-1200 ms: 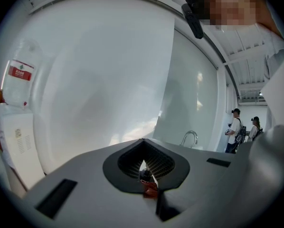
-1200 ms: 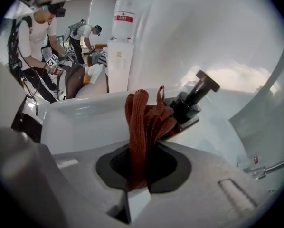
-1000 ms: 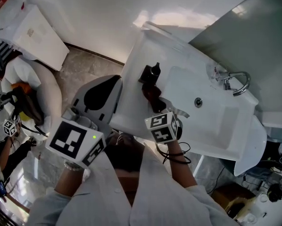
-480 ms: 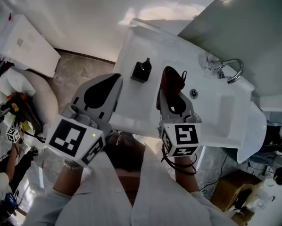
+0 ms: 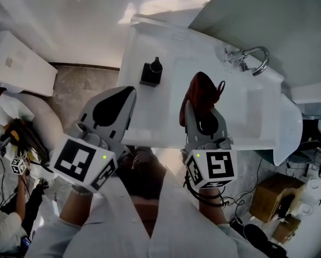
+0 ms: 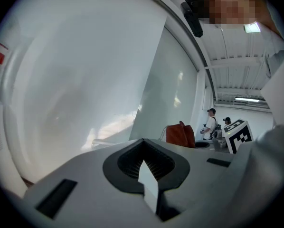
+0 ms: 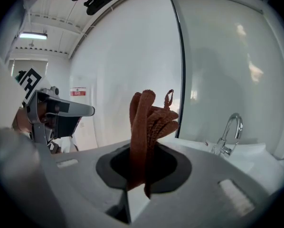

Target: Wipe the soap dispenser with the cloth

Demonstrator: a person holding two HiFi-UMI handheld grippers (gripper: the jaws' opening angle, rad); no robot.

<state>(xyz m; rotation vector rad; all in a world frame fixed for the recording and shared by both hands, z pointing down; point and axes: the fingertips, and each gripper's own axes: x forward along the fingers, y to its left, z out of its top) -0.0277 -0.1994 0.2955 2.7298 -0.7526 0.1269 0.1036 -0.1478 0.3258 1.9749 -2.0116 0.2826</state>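
Nearest, at the lower left of the head view, the left gripper (image 5: 126, 94) is seen with its jaws pressed together and nothing between them. At lower centre the right gripper (image 5: 195, 112) is clamped on a rust-brown cloth (image 5: 201, 90), which is pinched by one bunched end and stands above the jaws in loose folds. The cloth is judged soft, light and limp, so a firm pinch on the bunched part should suit wiping. Beyond both grippers, the soap dispenser (image 5: 151, 73) is found at upper centre, a small black pump bottle upright on the left rim of the white sink (image 5: 166, 112), well apart from the cloth. It is judged light and liable to slide or tip on the smooth rim, so it would best be steadied by its square body, not the pump head. Farthest, a chrome tap (image 5: 254, 58) is seen at upper right.
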